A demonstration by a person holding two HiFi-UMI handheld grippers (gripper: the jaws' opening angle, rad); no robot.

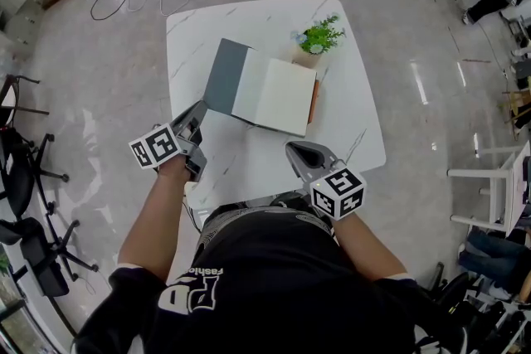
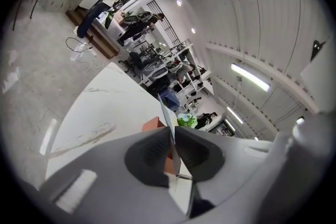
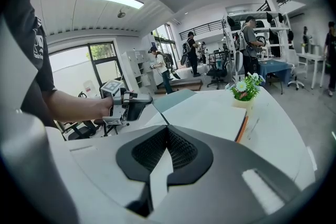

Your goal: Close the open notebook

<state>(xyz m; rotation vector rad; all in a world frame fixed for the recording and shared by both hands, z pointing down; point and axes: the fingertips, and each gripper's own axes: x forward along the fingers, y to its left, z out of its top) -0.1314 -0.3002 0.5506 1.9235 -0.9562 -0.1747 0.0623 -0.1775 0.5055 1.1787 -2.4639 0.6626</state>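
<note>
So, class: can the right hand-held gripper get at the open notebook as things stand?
Probably yes: only bare table lies between the right hand-held gripper and the notebook; the plant stands beyond it.

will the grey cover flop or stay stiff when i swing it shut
Probably fairly stiff: the grey cover lies as one flat panel, and pinched edge-on in the left gripper it looks thin but straight. Likely light too. The notebook may slide on the smooth table, so swing gently.
</note>
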